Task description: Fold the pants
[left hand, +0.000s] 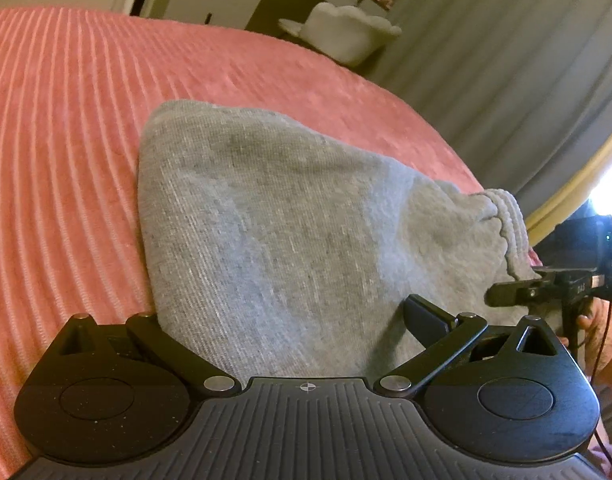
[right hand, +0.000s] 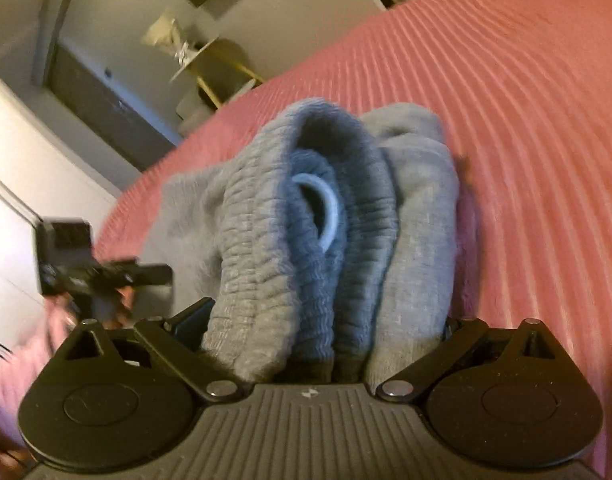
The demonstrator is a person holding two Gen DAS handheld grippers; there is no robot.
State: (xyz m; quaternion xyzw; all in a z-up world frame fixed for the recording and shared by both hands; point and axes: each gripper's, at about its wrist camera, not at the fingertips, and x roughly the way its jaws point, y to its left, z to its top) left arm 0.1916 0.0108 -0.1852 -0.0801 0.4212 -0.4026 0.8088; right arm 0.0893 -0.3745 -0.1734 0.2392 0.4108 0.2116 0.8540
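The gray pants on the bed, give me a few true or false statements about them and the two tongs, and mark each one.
1. The gray pants lie on a pink ribbed bedspread. True.
2. The right tongs have the bunched ribbed waistband between their fingers. True.
3. The left tongs are far from the fabric. False: the pants fill the space between their fingers.
4. The pants are spread flat at full length. False: they sit in a folded bundle.
5. The other tongs show at the right edge of the left wrist view. True.
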